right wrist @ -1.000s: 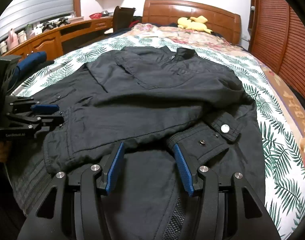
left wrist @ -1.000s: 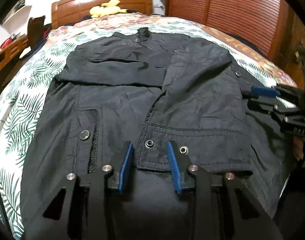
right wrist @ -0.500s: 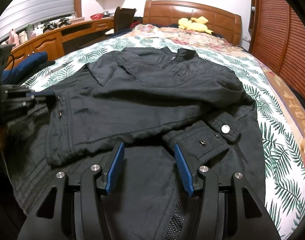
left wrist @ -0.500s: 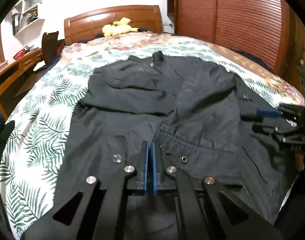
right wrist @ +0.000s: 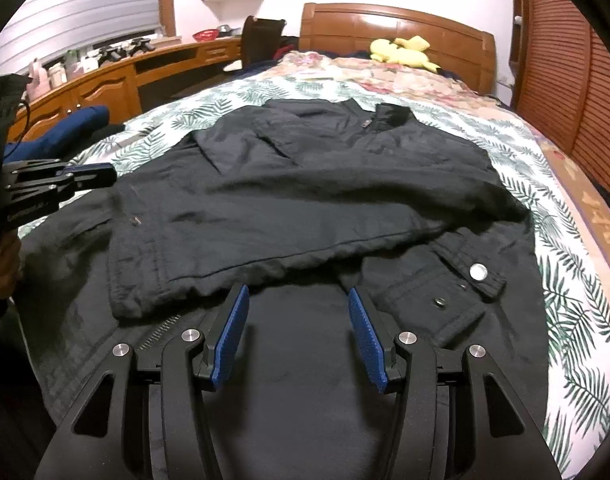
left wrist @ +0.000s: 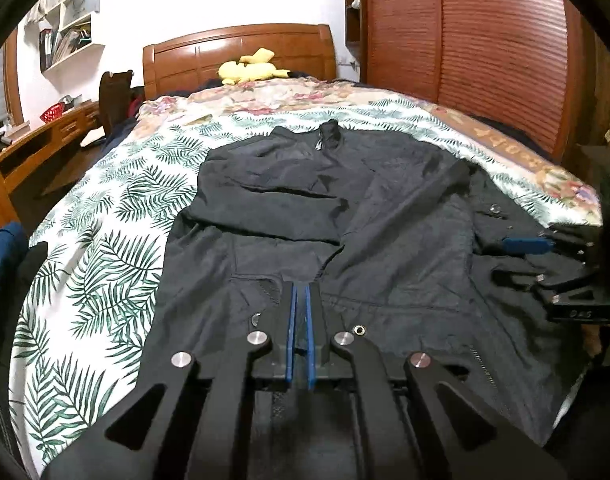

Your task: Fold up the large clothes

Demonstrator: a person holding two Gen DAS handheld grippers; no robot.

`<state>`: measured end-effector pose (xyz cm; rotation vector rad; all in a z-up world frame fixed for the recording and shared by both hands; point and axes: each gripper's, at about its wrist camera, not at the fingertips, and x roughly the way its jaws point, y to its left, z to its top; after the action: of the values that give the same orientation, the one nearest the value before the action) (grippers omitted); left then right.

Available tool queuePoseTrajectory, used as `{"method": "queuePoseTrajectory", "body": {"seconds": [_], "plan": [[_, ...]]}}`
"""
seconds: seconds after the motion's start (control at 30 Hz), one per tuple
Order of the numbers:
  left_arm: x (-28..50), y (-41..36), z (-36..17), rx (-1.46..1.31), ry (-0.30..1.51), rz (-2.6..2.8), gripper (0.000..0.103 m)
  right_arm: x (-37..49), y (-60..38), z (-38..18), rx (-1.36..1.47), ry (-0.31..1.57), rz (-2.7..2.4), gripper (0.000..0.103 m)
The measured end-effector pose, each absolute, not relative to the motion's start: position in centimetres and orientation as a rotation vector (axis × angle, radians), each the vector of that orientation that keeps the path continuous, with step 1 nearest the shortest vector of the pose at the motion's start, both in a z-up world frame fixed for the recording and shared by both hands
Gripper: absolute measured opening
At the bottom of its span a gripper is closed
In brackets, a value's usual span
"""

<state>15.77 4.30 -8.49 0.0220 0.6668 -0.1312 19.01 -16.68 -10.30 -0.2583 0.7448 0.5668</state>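
While the left gripper (left wrist: 299,300) has its jaws closed, empty as far as I can see, and the right gripper (right wrist: 297,320) is open above the hem, the jacket (right wrist: 305,208) on the bed (right wrist: 565,288) may lose its crossed sleeves if only one layer is pinched.

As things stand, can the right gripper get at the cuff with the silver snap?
Probably yes. The right gripper is open just above the jacket, and the cuff lies uncovered on top, just ahead and to its right, with nothing between them.
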Motion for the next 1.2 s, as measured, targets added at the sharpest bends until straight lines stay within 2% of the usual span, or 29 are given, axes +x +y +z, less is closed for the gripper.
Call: {"method": "queuePoseTrajectory", "body": {"seconds": [0.2,0.4,0.57,0.87,1.2], "plan": [[14.4,5.4,-8.3,-0.017,0.655,-0.160,0.007,18.7,-14.7,-10.2,-0.250,0.744,0.624,0.053],[13.0,6.4,-8.4,-0.040,0.675,-0.166,0.017,18.4,-12.0,-10.8,-0.209,0.815,0.732,0.053],[11.4,7.1,-8.5,-0.018,0.667,-0.142,0.027,17.5,-9.3,-12.7,-0.312,0.854,0.731,0.043],[9.0,8.7,-9.7,-0.038,0.701,-0.104,0.027,17.3,-10.1,-12.6,-0.263,0.865,0.733,0.042],[5.7,10.7,-11.7,-0.038,0.774,-0.038,0.027,13.7,-15.1,-8.1,-0.272,0.762,0.713,0.041]]}}
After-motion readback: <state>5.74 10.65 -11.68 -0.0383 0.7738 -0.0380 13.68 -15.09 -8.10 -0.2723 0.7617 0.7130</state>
